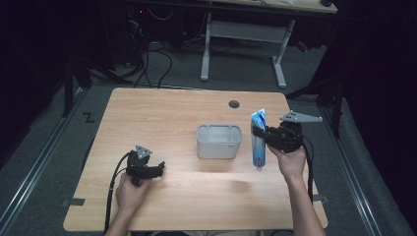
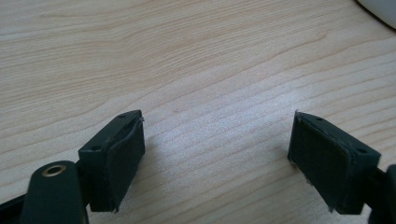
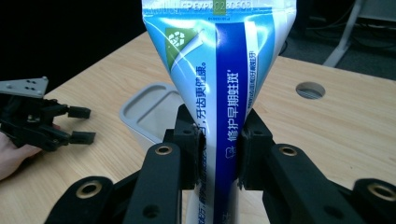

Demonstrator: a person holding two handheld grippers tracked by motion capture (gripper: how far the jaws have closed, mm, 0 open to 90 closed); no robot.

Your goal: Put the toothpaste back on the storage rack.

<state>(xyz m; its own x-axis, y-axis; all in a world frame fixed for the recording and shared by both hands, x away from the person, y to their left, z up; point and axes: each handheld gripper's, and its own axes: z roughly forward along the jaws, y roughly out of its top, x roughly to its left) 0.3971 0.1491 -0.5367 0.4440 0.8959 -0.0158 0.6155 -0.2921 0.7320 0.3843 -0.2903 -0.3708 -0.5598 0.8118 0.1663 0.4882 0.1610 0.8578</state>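
R gripper [image 3: 218,154] clamped mid-body on toothpaste tube [image 3: 219,70]; looks light, soft, squashy, grip ok. L gripper [image 2: 217,156] jaws apart, empty.

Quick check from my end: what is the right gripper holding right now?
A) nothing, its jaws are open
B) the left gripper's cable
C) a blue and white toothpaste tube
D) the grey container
C: the right gripper has its jaws clamped on the toothpaste tube, upright beside the grey container.
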